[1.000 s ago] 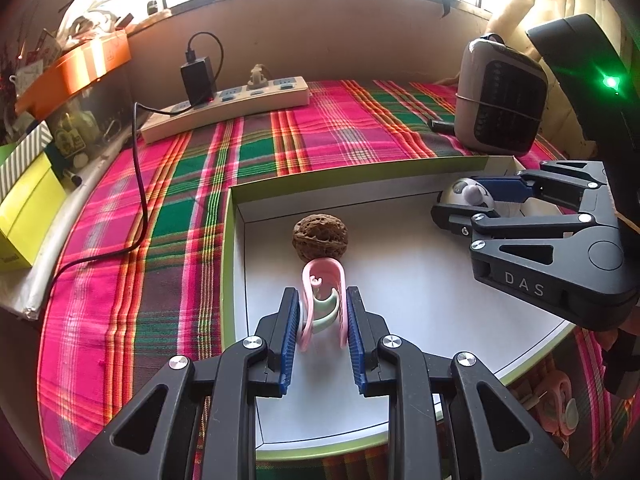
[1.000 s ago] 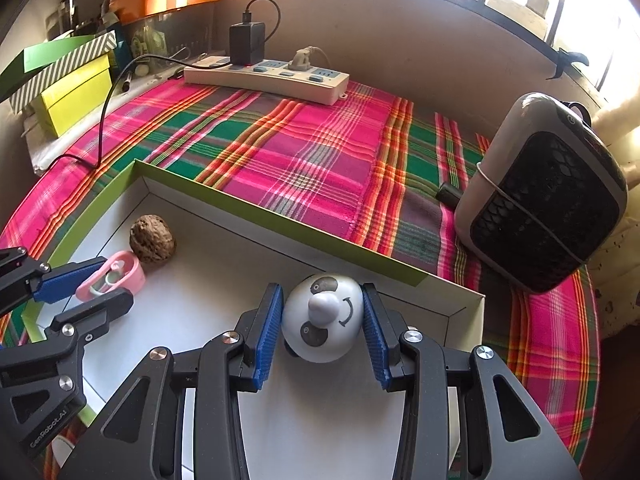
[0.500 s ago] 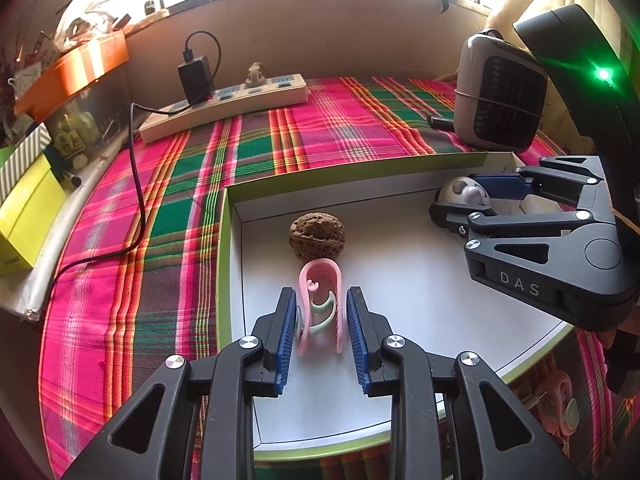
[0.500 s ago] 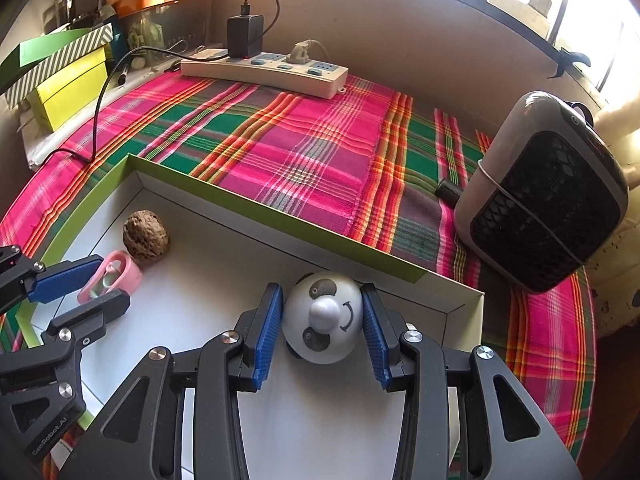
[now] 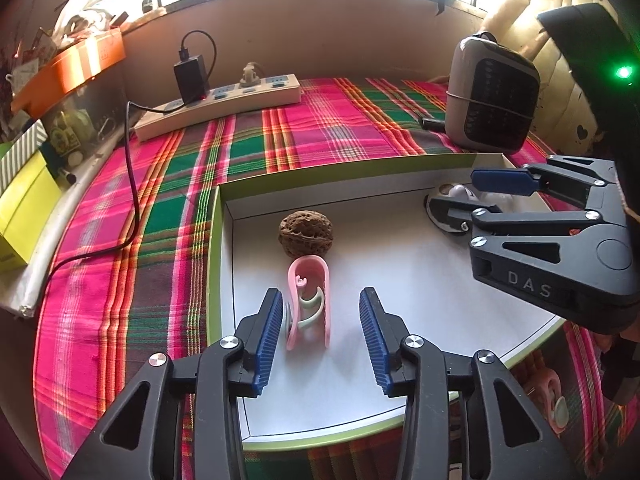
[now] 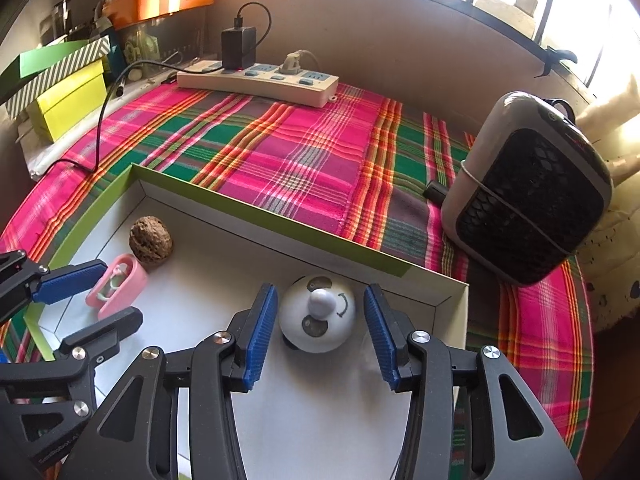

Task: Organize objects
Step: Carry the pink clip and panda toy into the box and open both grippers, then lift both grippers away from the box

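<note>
Blue ribbed pads line both tongs, and both pairs stand apart with nothing pinched. The left gripper (image 5: 320, 334) has just been opening: the pink clip (image 5: 309, 300) lies between its jaws on the white floor of the box (image 5: 420, 280), close to the left pad and clear of the right one. The right gripper (image 6: 318, 334) has also just been widening; the white round panda-faced toy (image 6: 317, 314) sits between its pads with a gap showing on each side. Both tools tilt steeply downward into the box.

Just past the pink clip rests a brown walnut (image 5: 306, 233), near the box's far left corner. The box has a green rim and lies on a pink and green plaid cloth (image 5: 320, 120).

From the left wrist view, the right tool's black body shows raised letters reading "DAS", a green light (image 5: 624, 72) glowing on the housing above it, and another pink clip (image 5: 550, 396) lying outside the box on the cloth. The right wrist view alone shows the toy's face plainly, and faint lettering on the left tool's side, too small to read.

Farther out stand a grey heater (image 6: 528, 200) to the right, a white power strip (image 6: 260, 82) with a black charger (image 6: 239, 47) plugged in, and yellow and striped boxes (image 6: 68, 96) at the left.
</note>
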`<state>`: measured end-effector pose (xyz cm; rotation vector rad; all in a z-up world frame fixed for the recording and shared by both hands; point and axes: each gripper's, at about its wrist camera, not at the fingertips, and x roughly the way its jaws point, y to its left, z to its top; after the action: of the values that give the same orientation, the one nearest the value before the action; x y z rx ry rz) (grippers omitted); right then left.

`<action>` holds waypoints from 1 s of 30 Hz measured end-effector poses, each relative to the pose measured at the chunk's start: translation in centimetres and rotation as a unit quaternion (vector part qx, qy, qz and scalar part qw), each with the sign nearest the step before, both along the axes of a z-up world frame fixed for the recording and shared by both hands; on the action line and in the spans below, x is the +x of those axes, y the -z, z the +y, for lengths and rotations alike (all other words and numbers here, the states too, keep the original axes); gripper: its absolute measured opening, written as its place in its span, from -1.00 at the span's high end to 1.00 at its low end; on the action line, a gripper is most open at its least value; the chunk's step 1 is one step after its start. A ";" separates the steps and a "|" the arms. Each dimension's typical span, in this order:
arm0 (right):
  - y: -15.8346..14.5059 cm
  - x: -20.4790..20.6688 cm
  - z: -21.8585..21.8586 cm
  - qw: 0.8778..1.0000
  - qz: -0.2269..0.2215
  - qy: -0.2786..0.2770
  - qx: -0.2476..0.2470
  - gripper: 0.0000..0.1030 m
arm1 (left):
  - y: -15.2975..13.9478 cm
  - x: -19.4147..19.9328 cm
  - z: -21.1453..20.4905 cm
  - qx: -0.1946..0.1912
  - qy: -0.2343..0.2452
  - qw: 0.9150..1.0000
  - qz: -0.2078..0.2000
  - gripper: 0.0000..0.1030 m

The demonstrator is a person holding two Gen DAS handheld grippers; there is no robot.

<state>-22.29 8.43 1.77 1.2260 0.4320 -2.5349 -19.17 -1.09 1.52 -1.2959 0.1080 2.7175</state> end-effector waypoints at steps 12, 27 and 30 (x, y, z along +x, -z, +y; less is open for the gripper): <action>-4.1 4.4 0.8 0.996 0.090 0.029 0.001 0.07 | -1.8 2.3 -0.7 0.024 -0.011 0.999 0.022 0.18; -11.4 13.7 2.0 0.959 0.267 0.092 0.009 0.07 | -4.3 6.7 -0.9 0.042 -0.010 0.997 0.062 0.18; -12.1 15.0 1.9 0.954 0.284 0.093 0.013 0.06 | -4.6 7.3 -0.9 0.043 -0.009 0.997 0.067 0.18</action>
<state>-7.28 10.38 13.91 0.5377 0.4884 -3.0371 -11.83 -2.01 6.12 -1.0966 -0.0084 2.7897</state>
